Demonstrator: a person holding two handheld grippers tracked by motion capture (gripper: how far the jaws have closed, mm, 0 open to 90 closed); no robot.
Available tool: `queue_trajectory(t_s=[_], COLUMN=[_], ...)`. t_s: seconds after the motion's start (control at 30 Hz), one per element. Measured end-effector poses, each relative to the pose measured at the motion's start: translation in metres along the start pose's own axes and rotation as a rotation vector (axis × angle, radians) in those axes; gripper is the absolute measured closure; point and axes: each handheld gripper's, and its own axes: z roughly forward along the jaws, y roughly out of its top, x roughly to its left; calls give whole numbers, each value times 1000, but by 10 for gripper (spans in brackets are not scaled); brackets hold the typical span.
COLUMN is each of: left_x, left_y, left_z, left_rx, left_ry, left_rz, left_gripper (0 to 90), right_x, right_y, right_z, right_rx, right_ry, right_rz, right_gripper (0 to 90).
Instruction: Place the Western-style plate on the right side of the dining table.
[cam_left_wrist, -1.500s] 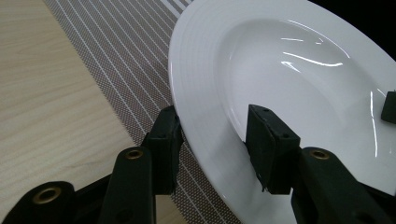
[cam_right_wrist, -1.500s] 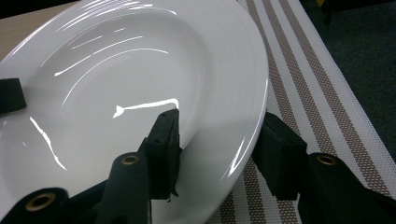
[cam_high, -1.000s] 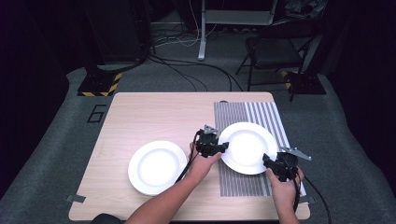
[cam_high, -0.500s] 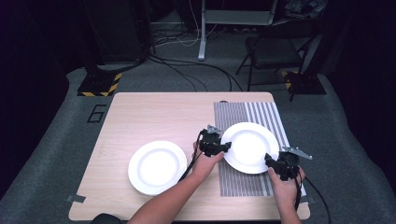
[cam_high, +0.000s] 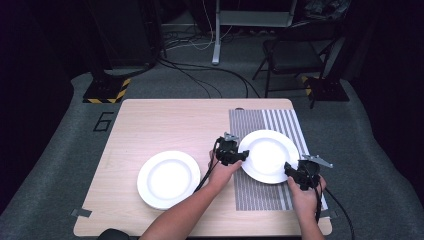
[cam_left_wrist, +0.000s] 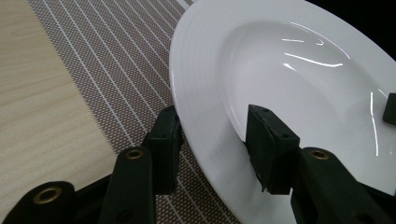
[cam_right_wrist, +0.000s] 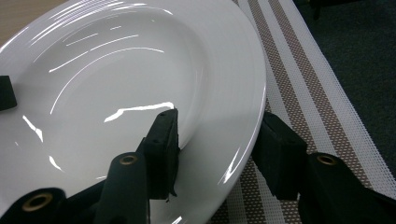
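Dark room, cables and a chair (cam_high: 295, 55) on the floor past the wooden bench (cam_high: 165, 125). Striped mat (cam_high: 265, 200) covers the bench's 3 o'clock side, deep white plate (cam_high: 270, 155) on it. Your left gripper (cam_high: 231, 152) has its fingers (cam_left_wrist: 271, 149) straddling the plate rim at 9 o'clock, one inside, one outside. Your right gripper (cam_high: 301, 175) straddles the rim at 5 o'clock, fingers (cam_right_wrist: 161, 144) likewise. Can't tell if either set is actually clamped. Second white plate (cam_high: 168, 179) sits well apart at 8 o'clock, on bare wood
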Motion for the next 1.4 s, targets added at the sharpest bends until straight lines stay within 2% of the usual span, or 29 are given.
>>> queue_trajectory(t_s=[0.27,0.47,0.8,0.87,1.0,1.23,1.27,1.4], left_x=[3,6,6,6,7,8,9,9], left_y=[0,-2,-4,-5,-6,-7,-7,-7], left_z=[5,11,18,19,22,25,25,26], left_rx=[-3,3,13,8,20,15,16,14], left_ry=[4,-1,4,0,-3,-5,-5,-12], left_rz=[15,-12,-3,-13,3,-19,-9,-12], left_gripper=[567,566,568,568,568,568,568,568], right_x=[-3,-4,-8,-8,-11,-12,-12,-13], right_y=[-1,-1,-4,-5,-5,-6,-6,-7], right_z=[8,11,18,19,22,25,26,27], right_rx=[8,7,5,12,14,22,22,22], right_ry=[-1,2,-7,-7,-12,-8,-6,-6], right_rz=[1,-7,-6,-3,-4,2,0,8], right_gripper=[514,515,514,514,515,515,515,512])
